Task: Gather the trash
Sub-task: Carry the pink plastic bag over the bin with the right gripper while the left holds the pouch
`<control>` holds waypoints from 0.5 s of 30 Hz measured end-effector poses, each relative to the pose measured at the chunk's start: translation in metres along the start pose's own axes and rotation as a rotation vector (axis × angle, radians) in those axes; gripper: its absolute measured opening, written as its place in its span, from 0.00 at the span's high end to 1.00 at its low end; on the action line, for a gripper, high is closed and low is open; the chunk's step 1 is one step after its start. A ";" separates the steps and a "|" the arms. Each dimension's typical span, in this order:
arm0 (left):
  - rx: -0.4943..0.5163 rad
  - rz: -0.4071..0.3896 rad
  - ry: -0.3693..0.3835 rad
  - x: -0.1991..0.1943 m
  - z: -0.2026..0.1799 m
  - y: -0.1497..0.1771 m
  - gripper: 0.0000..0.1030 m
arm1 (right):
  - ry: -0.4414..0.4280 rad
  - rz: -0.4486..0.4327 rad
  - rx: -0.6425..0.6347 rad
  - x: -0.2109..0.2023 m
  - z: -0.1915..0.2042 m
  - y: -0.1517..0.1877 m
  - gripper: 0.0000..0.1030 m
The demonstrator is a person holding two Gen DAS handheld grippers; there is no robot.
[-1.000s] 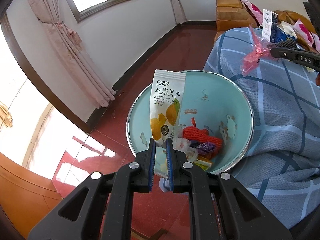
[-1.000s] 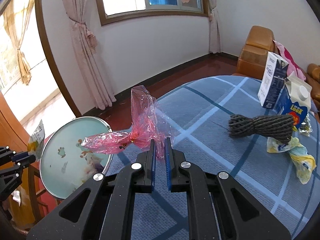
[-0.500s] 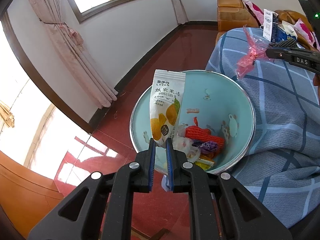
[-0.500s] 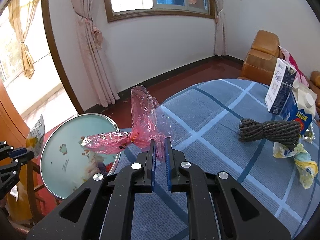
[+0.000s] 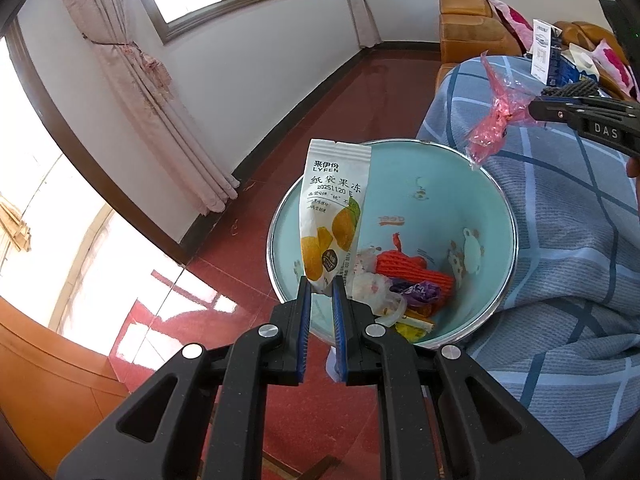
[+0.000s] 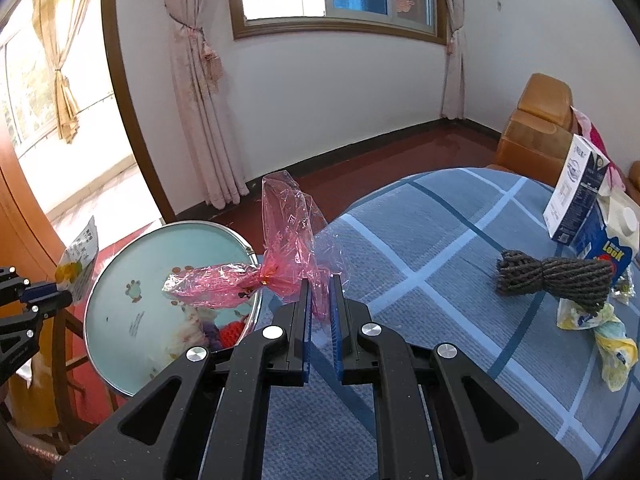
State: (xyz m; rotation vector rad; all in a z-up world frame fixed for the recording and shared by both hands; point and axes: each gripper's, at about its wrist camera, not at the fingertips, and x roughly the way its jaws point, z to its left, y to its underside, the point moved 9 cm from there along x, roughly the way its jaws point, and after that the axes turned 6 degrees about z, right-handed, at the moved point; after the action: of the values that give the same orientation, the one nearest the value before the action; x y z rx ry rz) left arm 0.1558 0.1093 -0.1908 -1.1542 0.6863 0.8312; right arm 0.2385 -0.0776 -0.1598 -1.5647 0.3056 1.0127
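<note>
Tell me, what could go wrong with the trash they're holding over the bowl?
The snack packet is pinched only at its bottom corner by the left gripper, right at the basin rim, so it might drop onto the red floor. The pink plastic wrap in the right gripper hangs partly over the rim and partly over the tablecloth; being so light, it may drift or land outside.
</note>
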 end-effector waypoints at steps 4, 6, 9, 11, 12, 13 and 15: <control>-0.002 0.002 -0.003 0.000 0.001 0.001 0.90 | -0.002 0.002 -0.017 0.001 0.004 0.001 0.91; -0.005 0.001 -0.004 0.000 0.001 0.000 0.90 | -0.005 0.002 -0.020 0.002 0.006 0.001 0.91; -0.010 0.000 -0.006 0.001 0.003 0.000 0.90 | -0.008 0.002 -0.027 0.003 0.010 0.002 0.91; -0.012 0.002 -0.006 0.002 0.004 0.000 0.90 | -0.009 0.002 -0.032 0.003 0.011 0.002 0.91; -0.013 0.002 -0.007 0.002 0.004 0.001 0.90 | -0.009 0.003 -0.036 0.003 0.012 0.002 0.91; -0.014 0.002 -0.007 0.002 0.004 0.001 0.90 | -0.010 0.003 -0.038 0.003 0.012 0.002 0.91; -0.015 0.001 -0.008 0.002 0.004 0.001 0.90 | -0.010 0.004 -0.045 0.003 0.014 0.003 0.91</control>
State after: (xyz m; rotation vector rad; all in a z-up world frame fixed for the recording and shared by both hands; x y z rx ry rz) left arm 0.1565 0.1141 -0.1915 -1.1636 0.6753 0.8424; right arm 0.2327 -0.0650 -0.1633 -1.5994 0.2806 1.0367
